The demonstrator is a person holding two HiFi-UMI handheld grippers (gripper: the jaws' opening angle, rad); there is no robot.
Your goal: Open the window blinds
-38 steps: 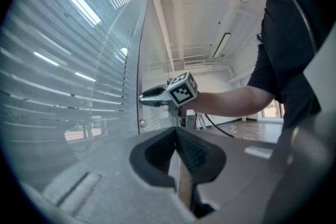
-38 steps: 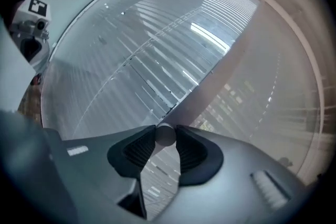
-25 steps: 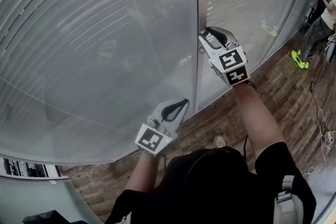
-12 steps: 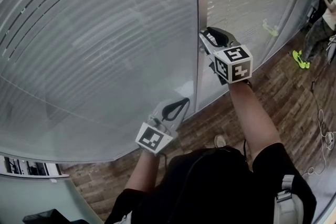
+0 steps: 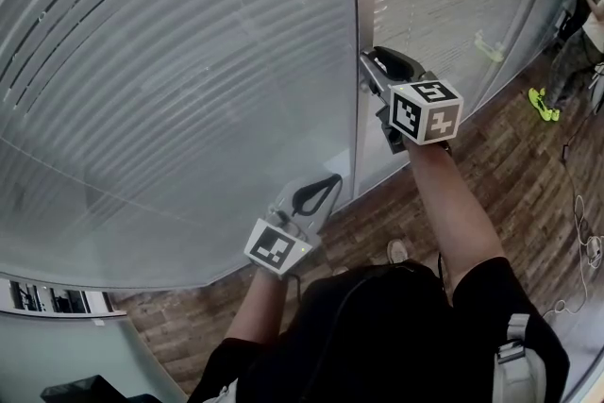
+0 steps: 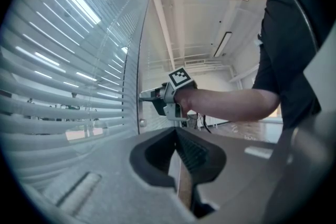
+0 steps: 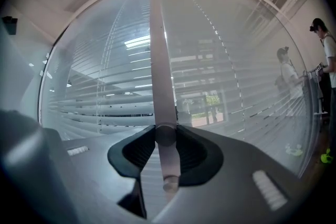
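Grey horizontal-slat window blinds [image 5: 170, 80] behind glass fill nine to one o'clock of the head view; a pale vertical frame post [image 5: 357, 14] splits them; left gripper [image 5: 324, 191], five o'clock, jaws together, empty; right gripper [image 5: 368, 63], one o'clock, clamped on the post's small round knob [image 7: 165, 134].

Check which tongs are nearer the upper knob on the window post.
Right. The right tongs are clamped on the upper knob; the left tongs sit shut and empty, lower down beside the window post.
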